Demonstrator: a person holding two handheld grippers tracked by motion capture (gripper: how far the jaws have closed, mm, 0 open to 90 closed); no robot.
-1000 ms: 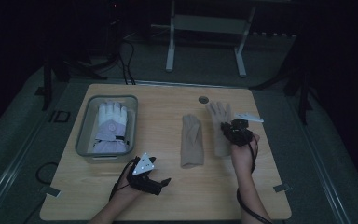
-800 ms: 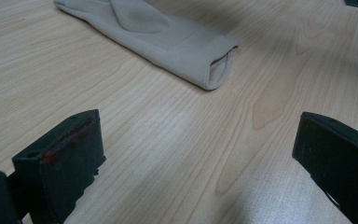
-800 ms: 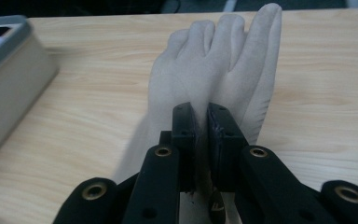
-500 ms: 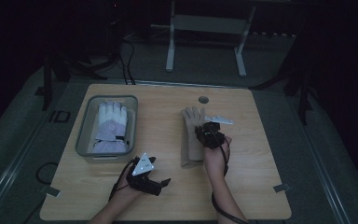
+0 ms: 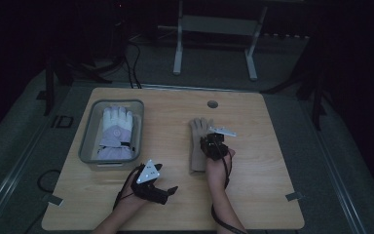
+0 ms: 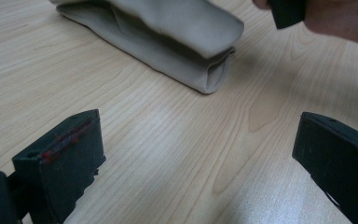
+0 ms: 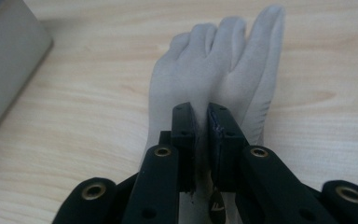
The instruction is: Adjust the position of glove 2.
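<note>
Toward the left edge of the bench (image 5: 253, 195) a grey tray (image 5: 88, 141) is seen, with a pale padded glove (image 5: 116, 132) lying inside it; near the front edge, left of centre, the left hand-held gripper (image 5: 168, 192) is rested on the wood with its jaws wide apart and nothing between them, and in the left gripper view (image 6: 200, 154) the cuff end of the beige glove (image 6: 186, 32) is seen lying ahead of those jaws, apart from them; at the middle of the bench the beige glove (image 5: 199, 144) is laid flat, fingers pointing toward the far edge and cuff toward the front edge; over its right side the right hand-held gripper (image 5: 213, 146) is placed, and in the right gripper view (image 7: 202, 140) its jaws are brought almost together, clamped on a fold of the beige glove (image 7: 214, 65) near the palm; the step in hand is judged to be the grasping of this glove for a transfer, probably to the tray beside its padded counterpart, though that destination is only inferred; the next move would call for the pinch to be kept firm while the cloth is raised clear of the wood, since limp fabric may drag or slip; beyond the glove, near the far edge, a round cable hole (image 5: 213, 104) is seen.
</note>
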